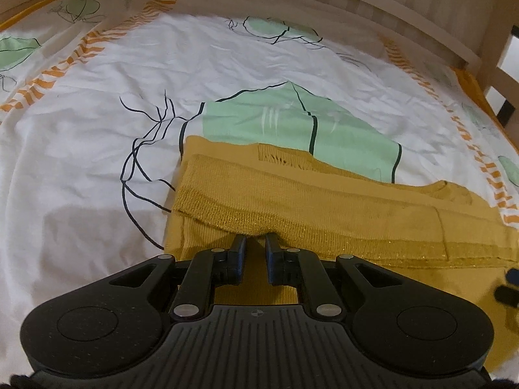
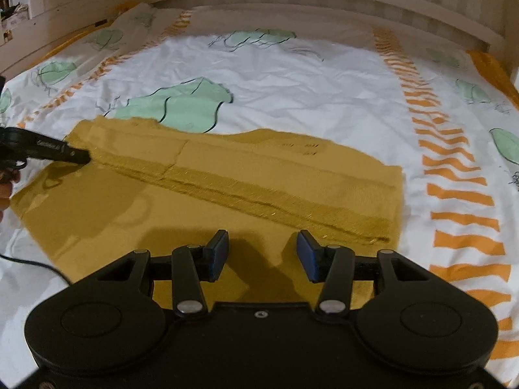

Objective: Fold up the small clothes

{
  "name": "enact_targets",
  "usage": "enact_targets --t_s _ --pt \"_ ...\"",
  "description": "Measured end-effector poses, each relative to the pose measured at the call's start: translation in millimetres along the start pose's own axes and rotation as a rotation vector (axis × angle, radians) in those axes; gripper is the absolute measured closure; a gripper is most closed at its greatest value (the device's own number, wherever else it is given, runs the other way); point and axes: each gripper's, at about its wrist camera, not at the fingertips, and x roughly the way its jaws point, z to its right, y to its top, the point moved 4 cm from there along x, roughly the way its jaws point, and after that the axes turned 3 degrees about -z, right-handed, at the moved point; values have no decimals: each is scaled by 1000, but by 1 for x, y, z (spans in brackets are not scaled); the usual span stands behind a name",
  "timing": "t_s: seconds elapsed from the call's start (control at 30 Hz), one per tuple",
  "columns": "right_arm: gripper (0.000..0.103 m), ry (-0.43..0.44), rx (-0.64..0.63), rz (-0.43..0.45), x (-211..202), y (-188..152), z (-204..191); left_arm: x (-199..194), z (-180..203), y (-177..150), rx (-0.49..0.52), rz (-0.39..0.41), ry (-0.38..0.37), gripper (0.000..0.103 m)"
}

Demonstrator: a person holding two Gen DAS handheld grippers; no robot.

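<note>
Left claw [image 1: 256, 236] pinching mustard garment [image 1: 324, 201] hem.

Left gripper [image 1: 256, 235]: points down and away toward 12 o'clock, jaws nearly closed, tips pinching the ribbed edge of the mustard garment [image 1: 324, 201]
Right gripper [image 2: 261, 243]: angled down toward 12 o'clock, jaws about half apart, nothing between the blue pads [image 2: 306, 254], hovering over the cloth
Hand: blurred fingers at 9 o'clock in the right wrist view
</note>
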Motion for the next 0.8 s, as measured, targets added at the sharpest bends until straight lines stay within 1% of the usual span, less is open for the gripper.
enact_targets --t_s 0.07,0.13,0.27,0.37,0.5,0.63,0.8 --pt "47 -14 -16 -10 5 -1 -3 1 0 1 2 6 -3 91" --pt "46 -29 -29 4 11 1 -3 3 -2 2 -8 11 -10 91" --pt "45 -49 -12 27 25 14 4 9 -4 8 -23 17 -25 91" --pt "44 -64 39 31 35 29 15 15 -6 17 -40 18 -28 91" --pt "44 -74 144 24 54 44 36 26 -7 28 -47 10 -22 91" --pt "42 -74 232 45 64 51 52 33 -8 39 -34 19 -3 90" --pt "42 -96 295 50 73 57 68 43 -12 50 -41 7 8 90"
